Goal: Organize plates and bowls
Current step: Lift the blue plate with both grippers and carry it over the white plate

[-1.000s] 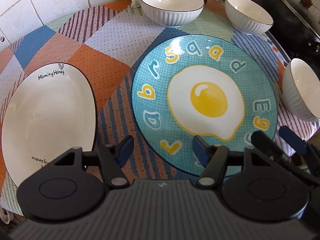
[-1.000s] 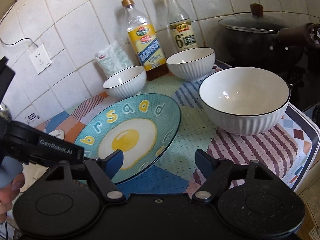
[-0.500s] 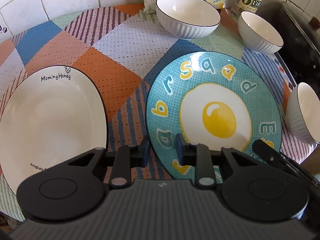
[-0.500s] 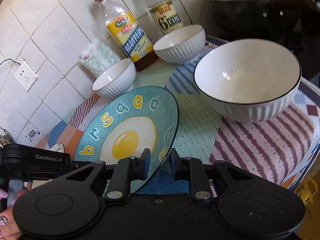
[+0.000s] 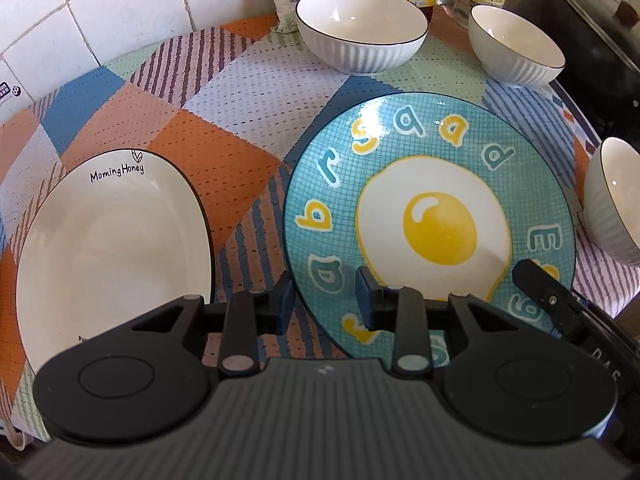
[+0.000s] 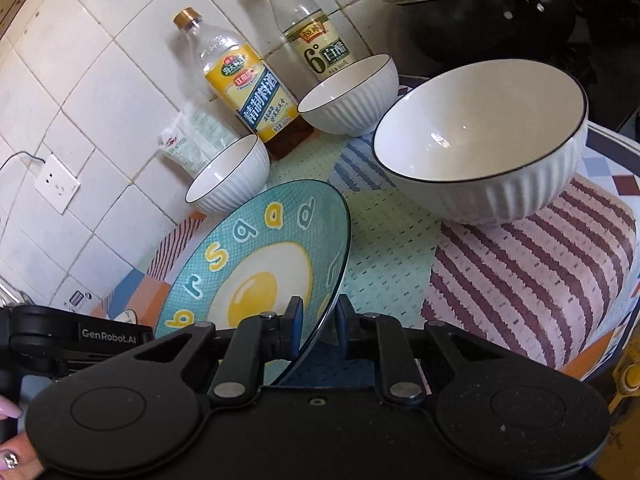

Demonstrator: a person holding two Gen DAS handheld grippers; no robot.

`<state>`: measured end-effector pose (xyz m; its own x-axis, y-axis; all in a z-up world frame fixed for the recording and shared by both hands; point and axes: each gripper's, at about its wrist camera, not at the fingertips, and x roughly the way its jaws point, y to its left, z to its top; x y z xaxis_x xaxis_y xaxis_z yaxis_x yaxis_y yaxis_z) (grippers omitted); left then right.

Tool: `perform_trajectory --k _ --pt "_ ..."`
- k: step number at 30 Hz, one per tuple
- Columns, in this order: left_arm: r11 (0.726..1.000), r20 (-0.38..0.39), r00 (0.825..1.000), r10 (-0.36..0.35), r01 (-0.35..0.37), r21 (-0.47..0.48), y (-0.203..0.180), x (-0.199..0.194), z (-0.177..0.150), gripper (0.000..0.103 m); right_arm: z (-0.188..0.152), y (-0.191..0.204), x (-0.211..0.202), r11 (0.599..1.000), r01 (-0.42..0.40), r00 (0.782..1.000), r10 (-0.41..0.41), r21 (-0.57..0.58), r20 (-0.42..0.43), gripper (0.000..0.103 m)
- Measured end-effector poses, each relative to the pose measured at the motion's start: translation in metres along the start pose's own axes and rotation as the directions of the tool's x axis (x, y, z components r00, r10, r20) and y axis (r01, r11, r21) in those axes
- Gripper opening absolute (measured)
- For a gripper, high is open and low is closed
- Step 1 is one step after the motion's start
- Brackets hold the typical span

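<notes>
A teal plate with a fried-egg print (image 5: 432, 220) is tilted up off the patterned mat; it also shows in the right wrist view (image 6: 256, 280). My right gripper (image 6: 318, 326) is shut on its near right rim. My left gripper (image 5: 326, 304) straddles the plate's near left rim, its jaws a little apart; I cannot tell whether the pads touch. A white oval plate (image 5: 112, 248) lies flat to the left. Three white ribbed bowls stand around: one at the back (image 5: 360, 34), one back right (image 5: 516, 48), one at the right (image 6: 484, 148).
Two sauce bottles (image 6: 248, 84) and a white packet (image 6: 188, 144) stand against the tiled wall behind the bowls. A black lidded wok (image 6: 492, 8) sits at the right on the stove. The mat's edge (image 6: 616, 280) drops off at the right.
Both grippers closed in from wide open. The right one took hold of the teal plate's rim and the plate tilted up. The left jaws narrowed, then widened slightly around the rim.
</notes>
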<state>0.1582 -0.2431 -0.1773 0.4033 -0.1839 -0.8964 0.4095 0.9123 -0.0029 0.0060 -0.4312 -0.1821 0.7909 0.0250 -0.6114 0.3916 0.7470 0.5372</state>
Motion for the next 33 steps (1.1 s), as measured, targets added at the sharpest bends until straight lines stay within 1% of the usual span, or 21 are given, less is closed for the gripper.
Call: perform_trajectory --k 3,5,11,13,16,18,22,26,29,33 --pt "0.999 -0.004 0.999 -0.037 0.037 -0.008 0.005 -0.001 0.0 0.03 0.002 0.004 0.0 0.999 0.013 1.0 -0.014 -0.036 -0.012 0.021" --pt "0.998 0.008 0.998 -0.058 0.058 -0.007 0.008 -0.003 -0.001 0.03 0.002 0.006 0.0 0.999 0.025 1.0 -0.026 -0.034 -0.013 0.021" --pt "0.993 0.042 0.993 -0.112 0.112 -0.02 0.017 -0.013 -0.006 0.029 0.001 0.006 -0.003 0.999 0.018 0.999 -0.019 -0.047 -0.027 0.021" --pt "0.994 0.043 0.993 -0.111 0.112 -0.019 0.018 -0.015 -0.008 0.029 0.001 0.006 -0.004 0.998 0.015 0.999 -0.017 -0.055 -0.029 0.022" --pt "0.995 0.049 0.994 -0.094 0.095 -0.011 0.02 -0.02 -0.012 0.029 -0.004 0.014 -0.007 0.994 0.033 0.999 -0.037 -0.105 -0.033 0.022" --pt "0.995 0.045 0.995 -0.095 0.095 -0.015 0.024 -0.022 -0.014 0.029 -0.006 0.017 -0.007 0.993 0.027 0.999 -0.032 -0.113 -0.039 0.022" --pt "0.994 0.039 0.994 -0.104 0.105 -0.025 0.031 -0.028 -0.017 0.029 -0.009 0.022 -0.008 0.992 0.013 0.999 -0.02 -0.128 -0.05 0.022" --pt "0.991 0.044 0.991 -0.13 0.131 -0.023 0.038 -0.039 -0.019 0.029 -0.009 0.029 -0.013 0.99 0.003 0.999 -0.008 -0.141 -0.038 0.022" --pt "0.991 0.065 0.989 -0.131 0.133 -0.025 0.042 -0.05 -0.021 0.029 -0.007 0.036 -0.018 0.99 -0.001 0.999 -0.003 -0.143 -0.033 0.022" --pt "0.994 0.091 0.99 -0.106 0.108 -0.021 0.048 -0.062 -0.027 0.029 -0.005 0.049 -0.022 0.985 -0.015 0.999 0.009 -0.173 -0.038 0.023"
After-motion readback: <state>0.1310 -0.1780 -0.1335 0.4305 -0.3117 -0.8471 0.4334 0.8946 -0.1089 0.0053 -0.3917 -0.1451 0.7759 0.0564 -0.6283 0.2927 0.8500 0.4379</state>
